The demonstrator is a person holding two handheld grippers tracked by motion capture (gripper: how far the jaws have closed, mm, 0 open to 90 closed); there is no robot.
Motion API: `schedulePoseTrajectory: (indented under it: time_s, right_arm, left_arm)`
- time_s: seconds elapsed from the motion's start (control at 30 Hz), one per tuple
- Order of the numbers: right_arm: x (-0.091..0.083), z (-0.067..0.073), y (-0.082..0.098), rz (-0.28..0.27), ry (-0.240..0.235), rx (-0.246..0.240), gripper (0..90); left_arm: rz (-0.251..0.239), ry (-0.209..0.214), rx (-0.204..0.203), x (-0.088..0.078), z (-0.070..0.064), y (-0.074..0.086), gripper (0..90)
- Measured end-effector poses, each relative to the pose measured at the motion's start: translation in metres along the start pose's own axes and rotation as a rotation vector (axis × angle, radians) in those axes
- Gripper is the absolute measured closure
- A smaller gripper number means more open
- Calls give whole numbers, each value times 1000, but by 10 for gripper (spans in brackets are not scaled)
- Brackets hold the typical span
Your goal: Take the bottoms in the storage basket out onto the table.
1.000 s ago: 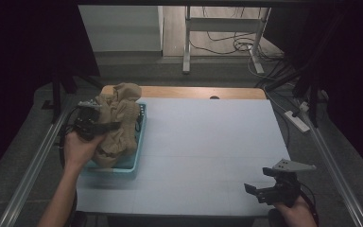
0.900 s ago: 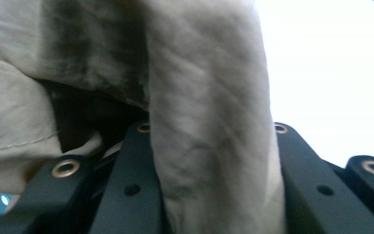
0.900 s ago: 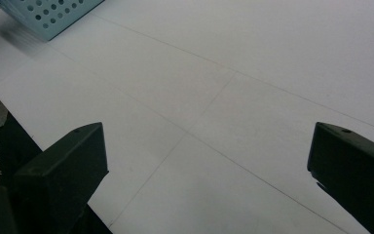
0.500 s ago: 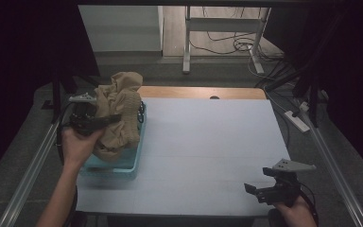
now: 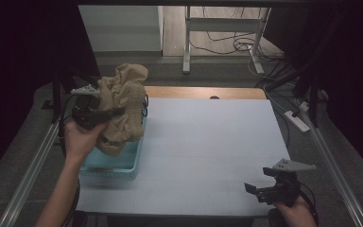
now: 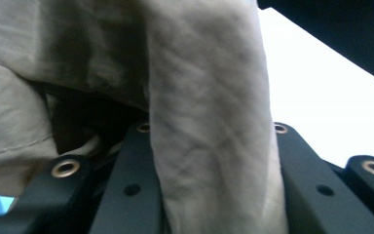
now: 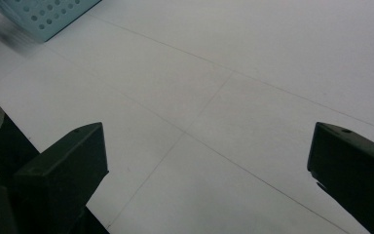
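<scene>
Left gripper (image 5: 105, 113) has its fingers pinching the tan cloth (image 5: 123, 101), hanging above the blue basket (image 5: 111, 163) at 9 o'clock on the worktop (image 5: 208, 142). Probably halfway: laying it out remains. Right gripper (image 5: 257, 189) idles, fingers spread.

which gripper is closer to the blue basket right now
Left. The left gripper is right above the blue basket, shut on the tan cloth it lifts from it. The right gripper rests open at the table's opposite near corner.
</scene>
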State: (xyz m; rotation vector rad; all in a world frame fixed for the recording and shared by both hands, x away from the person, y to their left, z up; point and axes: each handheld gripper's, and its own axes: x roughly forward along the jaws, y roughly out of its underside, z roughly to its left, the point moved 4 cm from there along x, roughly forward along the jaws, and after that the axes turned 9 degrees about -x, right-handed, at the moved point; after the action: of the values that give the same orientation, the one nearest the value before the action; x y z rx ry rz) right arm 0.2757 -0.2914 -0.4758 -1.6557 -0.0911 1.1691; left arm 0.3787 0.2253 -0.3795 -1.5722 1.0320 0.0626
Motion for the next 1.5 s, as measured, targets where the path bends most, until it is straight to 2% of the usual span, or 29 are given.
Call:
schedulePoseTrajectory:
  time_s: [0.3, 0.67, 1.13, 1.5]
  right_arm:
    - [0, 0, 0, -1, 0, 5, 10]
    - [-1, 0, 0, -4, -2, 4, 11]
    - [-1, 0, 0, -8, -4, 2, 11]
    - [-1, 0, 0, -6, -6, 0, 11]
  left_arm:
    - [-23, 15, 18, -2, -10, -18, 728]
    - [-15, 32, 71, 11, -29, -35, 727]
    - [-5, 60, 111, 33, -51, -47, 726]
    - [3, 86, 133, 50, -66, -50, 726]
